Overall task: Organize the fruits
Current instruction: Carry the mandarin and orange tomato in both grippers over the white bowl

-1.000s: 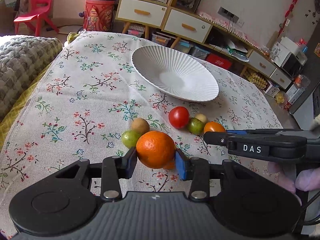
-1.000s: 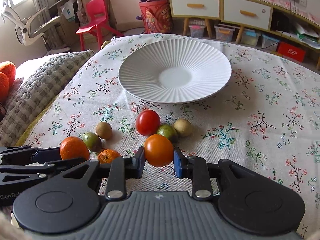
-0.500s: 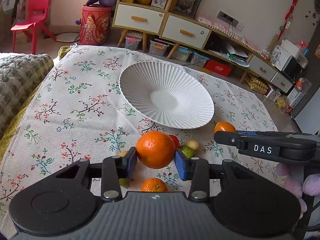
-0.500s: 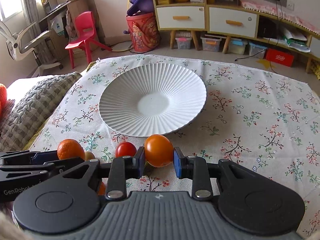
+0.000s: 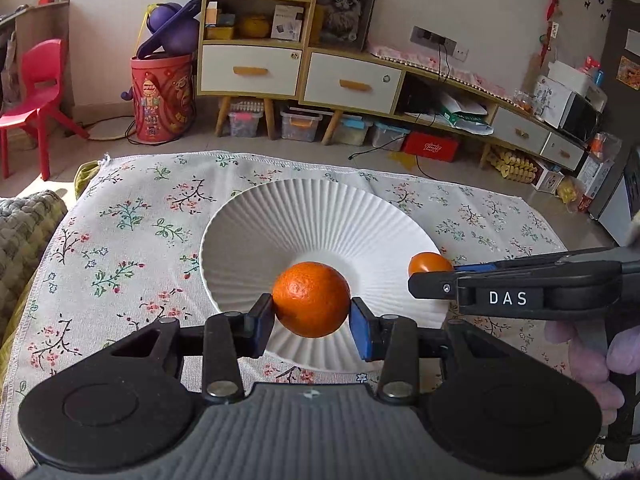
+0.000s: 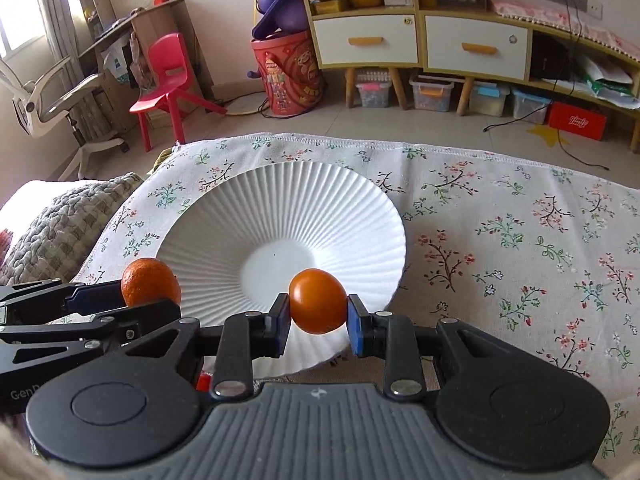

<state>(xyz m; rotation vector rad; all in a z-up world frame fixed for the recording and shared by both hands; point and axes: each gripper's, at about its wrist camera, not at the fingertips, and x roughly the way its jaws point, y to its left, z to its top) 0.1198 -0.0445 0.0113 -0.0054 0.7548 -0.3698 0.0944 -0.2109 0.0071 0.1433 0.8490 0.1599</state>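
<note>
Two fruits are showing, one in each of two handheld grippers, above one white ribbed plate sitting on a floral tablecloth.

The left gripper is clenching a round, dimpled orange between its two blue pads, one pad pressing each side. The orange is hanging in the air over the near part of the plate, in front of its smooth centre. This gripper is pointing level and straight ahead across the table.

The right gripper is gripping a smaller, smooth orange-red fruit, likely a tomato, between its own blue pads. That fruit is hovering over the plate's near right edge. From the left wrist view, this gripper is reaching in from the right side, lying roughly level, with the person's hand wrapping its handle at the far right edge.

The two grippers are working side by side, close together, each carrying one fruit clear of the plate surface. A tiny sliver of something red is peeking out beneath the right gripper's body; too little shows to identify it.
</note>
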